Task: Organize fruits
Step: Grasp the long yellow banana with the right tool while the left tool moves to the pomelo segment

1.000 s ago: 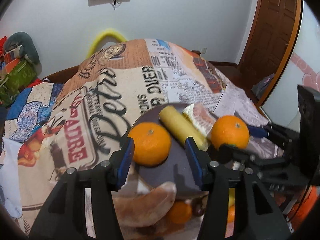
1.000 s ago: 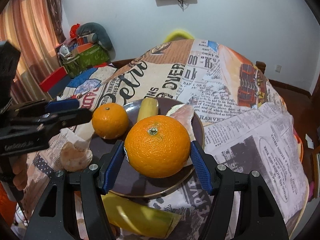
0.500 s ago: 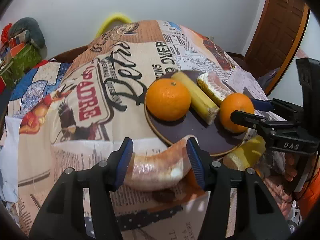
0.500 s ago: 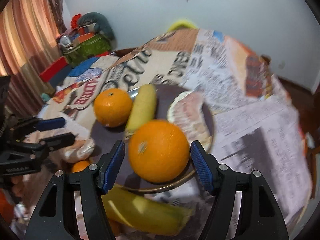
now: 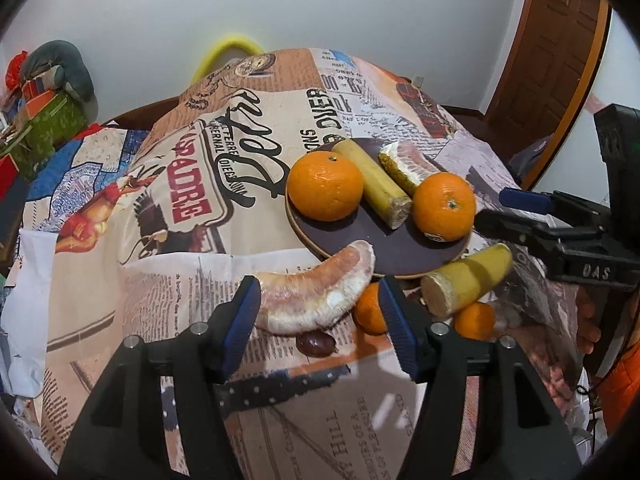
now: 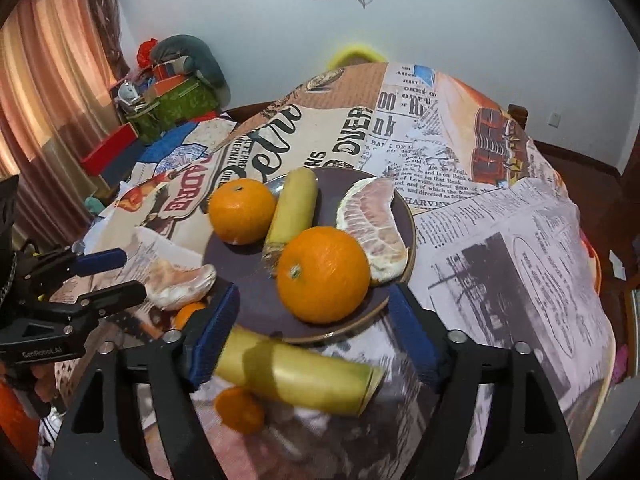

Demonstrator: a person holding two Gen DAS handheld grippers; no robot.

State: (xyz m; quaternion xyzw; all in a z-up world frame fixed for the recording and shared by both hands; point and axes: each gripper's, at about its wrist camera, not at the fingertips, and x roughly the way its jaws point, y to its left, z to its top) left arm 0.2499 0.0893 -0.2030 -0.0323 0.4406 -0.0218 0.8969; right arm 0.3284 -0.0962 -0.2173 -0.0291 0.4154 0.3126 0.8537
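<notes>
A dark plate (image 5: 360, 240) (image 6: 248, 292) holds two oranges (image 5: 324, 186) (image 5: 444, 206), a banana piece (image 5: 372, 184) and a pomelo segment (image 5: 404, 160). My left gripper (image 5: 320, 324) is low over the cloth, its jaws opening. A second pomelo segment (image 5: 316, 296) lies between them, leaning on the plate's near rim. My right gripper (image 6: 314, 334) is just short of the plate with its jaws opening wide. Nothing is gripped in it. The nearer orange (image 6: 324, 274) sits free on the plate ahead. Another banana piece (image 6: 296, 372) lies on the cloth under its fingers.
Two small mandarins (image 5: 370, 308) (image 5: 474, 320) and a dark round fruit (image 5: 316, 343) lie on the newspaper-print cloth (image 5: 200, 208) near the plate. Boxes and bags (image 6: 172, 100) are piled at the far left. A wooden door (image 5: 560, 40) stands at the right.
The right jaws widened and let the orange go onto the plate. The left gripper drew back from the plate and now straddles the pomelo segment on the cloth.
</notes>
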